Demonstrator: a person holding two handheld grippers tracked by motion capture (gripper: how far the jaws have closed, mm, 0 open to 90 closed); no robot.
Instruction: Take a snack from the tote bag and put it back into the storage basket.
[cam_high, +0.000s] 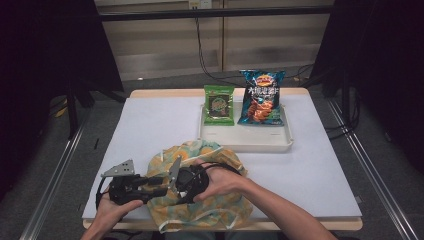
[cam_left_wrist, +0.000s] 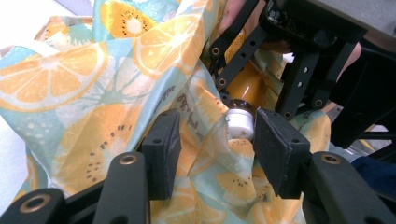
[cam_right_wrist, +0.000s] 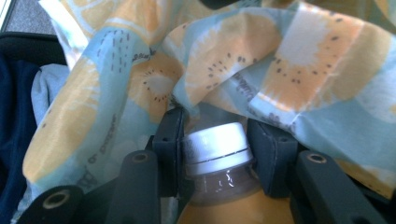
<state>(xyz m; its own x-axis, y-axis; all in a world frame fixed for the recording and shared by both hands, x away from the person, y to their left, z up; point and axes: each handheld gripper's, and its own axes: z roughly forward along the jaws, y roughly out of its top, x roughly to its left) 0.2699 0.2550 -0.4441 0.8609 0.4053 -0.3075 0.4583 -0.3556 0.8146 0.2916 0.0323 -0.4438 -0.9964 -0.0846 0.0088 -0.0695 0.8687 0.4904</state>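
Observation:
A cloth bag (cam_high: 205, 152) printed with orange slices lies crumpled at the table's front edge. Inside its folds (cam_right_wrist: 289, 70) stands a bottle of orange drink with a white cap (cam_right_wrist: 215, 140). My right gripper (cam_right_wrist: 215, 145) is shut on that cap, one pad on each side. In the high view the right gripper (cam_high: 176, 186) reaches into the bag from the right. My left gripper (cam_high: 159, 189) comes in from the left. Its jaws (cam_left_wrist: 217, 140) stand apart around a loose fold of the bag (cam_left_wrist: 93, 93). The cap (cam_left_wrist: 240, 122) shows just beyond them.
A white tray (cam_high: 245, 142) sits behind the bag with a green snack packet (cam_high: 219, 104) and a blue crisp bag (cam_high: 261, 97) in it. A white mat (cam_high: 145, 125) covers the tabletop. Dark curtains hang on both sides.

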